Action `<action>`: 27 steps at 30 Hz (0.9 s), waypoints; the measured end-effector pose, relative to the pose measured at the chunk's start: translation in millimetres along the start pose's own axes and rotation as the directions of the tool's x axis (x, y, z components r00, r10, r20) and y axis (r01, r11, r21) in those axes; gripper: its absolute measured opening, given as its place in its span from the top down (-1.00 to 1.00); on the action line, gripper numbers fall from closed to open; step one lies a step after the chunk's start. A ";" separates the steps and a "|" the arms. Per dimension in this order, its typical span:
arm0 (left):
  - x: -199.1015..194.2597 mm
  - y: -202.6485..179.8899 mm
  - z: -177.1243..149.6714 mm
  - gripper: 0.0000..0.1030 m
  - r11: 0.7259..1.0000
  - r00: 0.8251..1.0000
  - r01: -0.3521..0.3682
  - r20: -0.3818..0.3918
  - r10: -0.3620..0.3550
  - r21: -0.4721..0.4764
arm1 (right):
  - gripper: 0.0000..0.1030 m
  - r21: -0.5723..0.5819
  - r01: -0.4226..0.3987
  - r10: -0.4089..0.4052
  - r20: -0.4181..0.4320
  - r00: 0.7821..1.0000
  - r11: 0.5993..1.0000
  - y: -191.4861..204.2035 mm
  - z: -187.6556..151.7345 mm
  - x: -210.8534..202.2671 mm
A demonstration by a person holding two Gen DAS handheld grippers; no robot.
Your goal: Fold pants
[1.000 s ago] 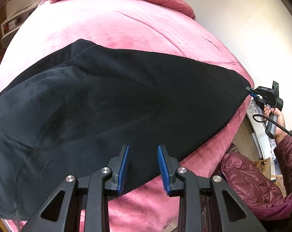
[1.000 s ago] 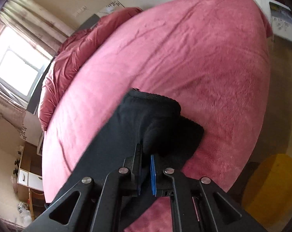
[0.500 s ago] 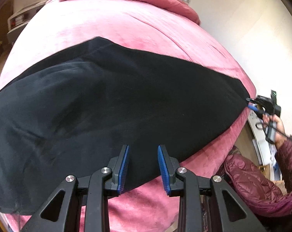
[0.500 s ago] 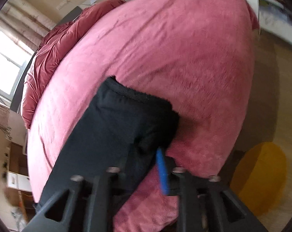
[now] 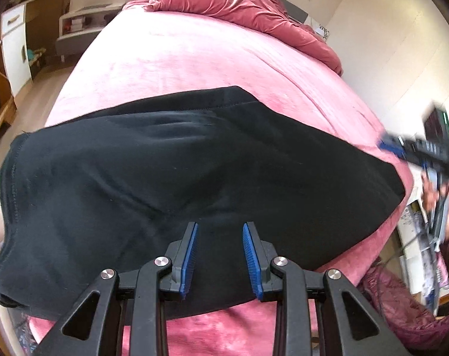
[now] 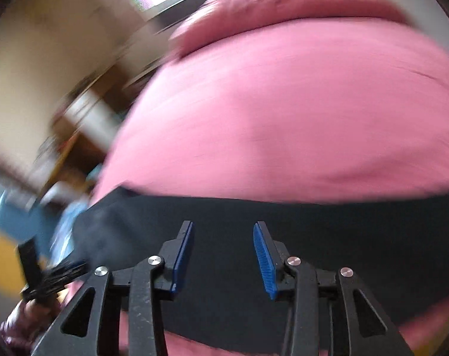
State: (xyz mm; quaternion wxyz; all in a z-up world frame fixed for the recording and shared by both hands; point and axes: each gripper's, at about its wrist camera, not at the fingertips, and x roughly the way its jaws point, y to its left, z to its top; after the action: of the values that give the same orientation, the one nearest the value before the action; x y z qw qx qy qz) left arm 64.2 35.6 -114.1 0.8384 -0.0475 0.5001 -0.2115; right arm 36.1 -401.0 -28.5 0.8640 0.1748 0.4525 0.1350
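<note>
Matt black fleece-like cloth pants (image 5: 171, 178) are spread on a plush pink velvety bed cover (image 5: 194, 56); beyond the pants, a glossier crimson quilt (image 5: 248, 9) is bunched.

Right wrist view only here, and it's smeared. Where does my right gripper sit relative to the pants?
Observer: The left wrist view shows the right gripper beside the pants' narrow end, over the bed, with no cloth in it.
Operator: And the left gripper?
Observer: The left gripper is open, above the pants' near edge.
Operator: Which way do the pants lie?
Observer: Flat across the bed, with the wide end at the left of that view.
</note>
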 end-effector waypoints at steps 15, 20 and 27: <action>-5.4 27.3 -8.1 0.40 0.999 1.000 0.006 0.024 -0.006 -0.034 | 0.20 -0.236 -0.196 0.093 -0.386 0.918 0.952 154.7 72.3 212.0; -4.4 40.5 -12.1 0.40 0.998 1.000 0.012 0.016 -0.011 -0.067 | 0.87 -0.338 -0.211 0.068 -0.388 0.919 0.917 172.7 64.1 220.2; 3.1 55.9 -14.3 0.40 0.991 1.000 0.012 -0.019 -0.015 -0.135 | 0.91 -0.309 -0.082 -0.017 -0.304 0.953 0.948 157.4 63.7 244.3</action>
State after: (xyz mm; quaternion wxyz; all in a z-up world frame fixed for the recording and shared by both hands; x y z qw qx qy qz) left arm 70.3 86.9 -140.1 0.8269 -0.1055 0.5211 -0.1832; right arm 212.4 -174.8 -107.5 0.7989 0.0181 0.5487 0.2457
